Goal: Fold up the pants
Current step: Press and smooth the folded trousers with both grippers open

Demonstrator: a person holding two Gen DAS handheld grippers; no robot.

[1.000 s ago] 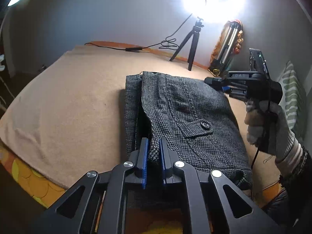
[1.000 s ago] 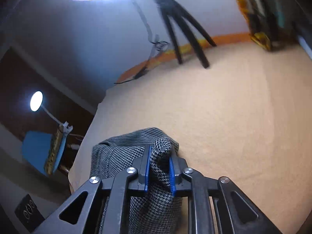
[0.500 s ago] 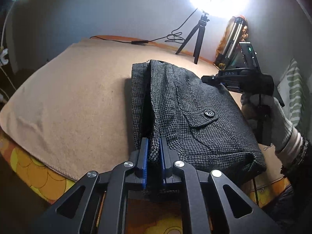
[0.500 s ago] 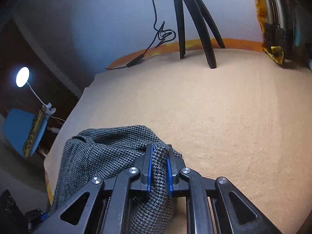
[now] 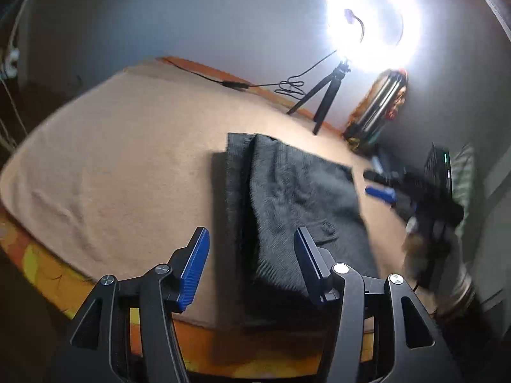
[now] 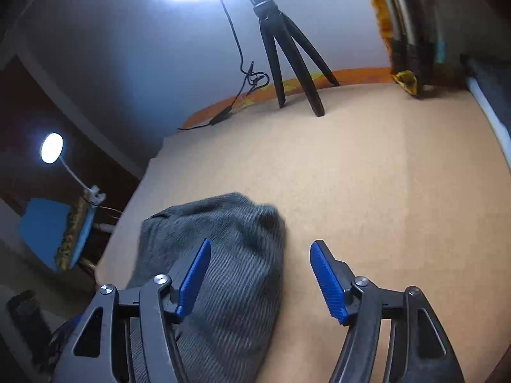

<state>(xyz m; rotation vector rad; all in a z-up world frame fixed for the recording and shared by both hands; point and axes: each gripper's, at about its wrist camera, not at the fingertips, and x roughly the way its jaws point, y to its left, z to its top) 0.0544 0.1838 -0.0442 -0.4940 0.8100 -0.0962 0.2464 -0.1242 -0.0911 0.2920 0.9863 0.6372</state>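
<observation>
The dark grey checked pants (image 5: 287, 204) lie folded in a compact stack on the tan blanket (image 5: 121, 172), near its front edge. My left gripper (image 5: 250, 249) is open, its blue pads either side of the stack's near end, holding nothing. In the right wrist view the pants (image 6: 230, 255) lie under and left of my right gripper (image 6: 260, 261), which is open and empty. The right gripper also shows in the left wrist view (image 5: 383, 188), blurred, to the right of the stack.
A ring light on a black tripod (image 5: 322, 95) stands at the back of the bed, its cable (image 5: 239, 84) along the far edge. The tripod also shows in the right wrist view (image 6: 287, 57). A desk lamp (image 6: 52, 148) glows at left. The orange bed edge (image 5: 38, 255) runs in front.
Both grippers have opened and let go of the pants. The stack now lies flat on the blanket. Both grippers have drawn back a little from it.
</observation>
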